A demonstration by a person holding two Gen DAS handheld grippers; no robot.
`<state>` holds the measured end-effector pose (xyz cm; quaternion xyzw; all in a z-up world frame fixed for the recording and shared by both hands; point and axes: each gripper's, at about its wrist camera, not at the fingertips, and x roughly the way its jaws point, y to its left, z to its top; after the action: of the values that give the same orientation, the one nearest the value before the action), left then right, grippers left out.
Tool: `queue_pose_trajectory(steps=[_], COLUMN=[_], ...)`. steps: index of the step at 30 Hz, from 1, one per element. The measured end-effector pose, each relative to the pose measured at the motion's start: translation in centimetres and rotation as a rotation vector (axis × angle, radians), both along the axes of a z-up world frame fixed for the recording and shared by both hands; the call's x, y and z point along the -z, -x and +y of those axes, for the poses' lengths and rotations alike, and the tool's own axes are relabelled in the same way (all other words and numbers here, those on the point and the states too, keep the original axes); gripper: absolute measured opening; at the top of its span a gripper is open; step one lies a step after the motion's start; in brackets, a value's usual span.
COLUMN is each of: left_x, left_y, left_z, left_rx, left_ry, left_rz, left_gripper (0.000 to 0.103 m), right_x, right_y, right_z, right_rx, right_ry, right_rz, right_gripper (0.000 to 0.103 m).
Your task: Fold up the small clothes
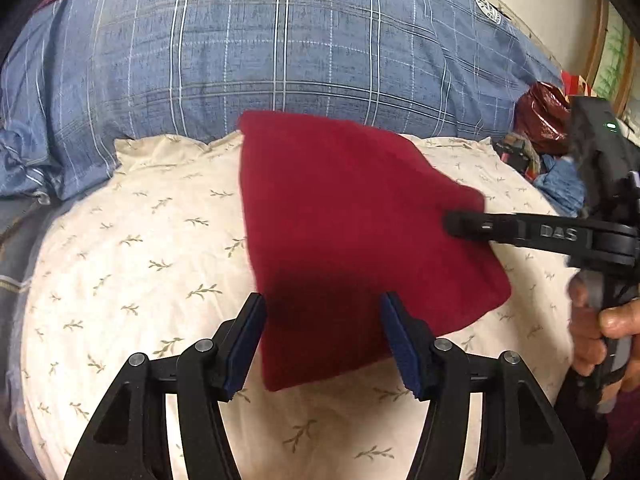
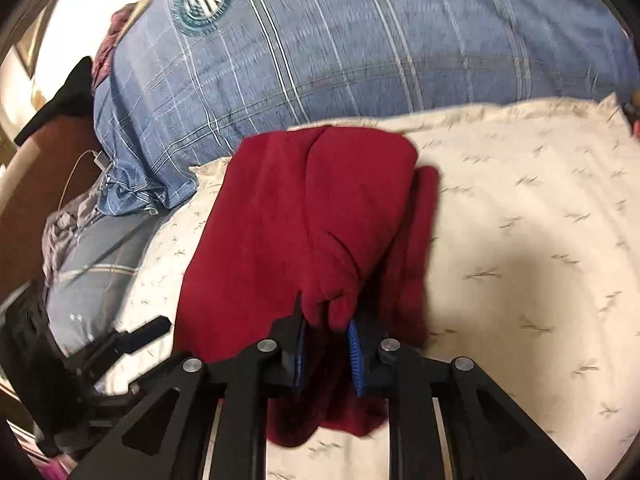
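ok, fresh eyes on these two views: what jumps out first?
The dark red garment, mid-frame on a cream leaf-print pillow. The right gripper pinches a bunched fold of it, while the left gripper hangs open over its near edge. Behind lies a blue plaid duvet.

Both grippers are built from black plastic linkages pinned with round silver screws. The left gripper (image 1: 323, 312) carries dark blue pads; the right gripper (image 2: 326, 320) brighter blue ones (ribbed). White "DAS" lettering and bare skin are seen.
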<state>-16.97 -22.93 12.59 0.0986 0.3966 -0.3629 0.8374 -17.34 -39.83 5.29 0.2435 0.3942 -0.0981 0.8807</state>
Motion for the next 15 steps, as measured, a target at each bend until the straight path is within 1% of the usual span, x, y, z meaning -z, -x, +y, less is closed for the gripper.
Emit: queue_pose_trajectory(steps=[1, 2, 4, 5, 6, 8, 9, 10, 13, 15], left_x=[-0.1, 0.1, 0.5, 0.6, 0.7, 1.3, 1.1, 1.8, 2.1, 2.4], left_y=[-0.5, -0.5, -0.8, -1.0, -1.4, -3.1, -3.2, -3.8, -4.4, -4.9], left_z=[0.9, 0.8, 0.5, 1.1, 0.9, 0.8, 0.8, 0.9, 0.7, 0.4], left_rx=[-0.007, -0.014, -0.032, -0.044, -0.059, -0.084, -0.097, -0.103, -0.127, -0.137], left_ry=[-0.007, -0.015, -0.019, -0.015, -0.013, -0.011, -0.011, -0.012, -0.023, -0.022], left_rz=[-0.008, -0.010, 0.009, 0.016, 0.016, 0.006, -0.001, -0.004, -0.013, -0.005], left_gripper=[0.059, 0.059, 0.059, 0.059, 0.059, 0.059, 0.059, 0.059, 0.060, 0.061], right_x=[0.3, 0.8, 1.8, 1.6, 1.2, 0.1, -0.5, -1.2, -3.5, -4.3], right_y=[0.3, 0.2, -0.2, -0.4, -0.3, 0.4, 0.7, 1.1, 1.8, 1.3], right_z=[-0.1, -0.3, -0.7, -0.6, -0.6, -0.5, -0.3, -0.1, 0.9, 1.5], right_rx=[0.006, 0.011, 0.022, 0.028, 0.034, 0.055, 0.064, 0.074, 0.083, 0.062], right_ry=[0.010, 0.010, -0.020, -0.025, -0.027, -0.040, -0.025, 0.003, 0.098, 0.118], right_rz=[0.003, 0.017, 0.031, 0.025, 0.019, 0.012, 0.005, -0.006, -0.066, -0.094], right_gripper=[0.015, 0.015, 0.015, 0.016, 0.022, 0.026, 0.028, 0.029, 0.030, 0.033])
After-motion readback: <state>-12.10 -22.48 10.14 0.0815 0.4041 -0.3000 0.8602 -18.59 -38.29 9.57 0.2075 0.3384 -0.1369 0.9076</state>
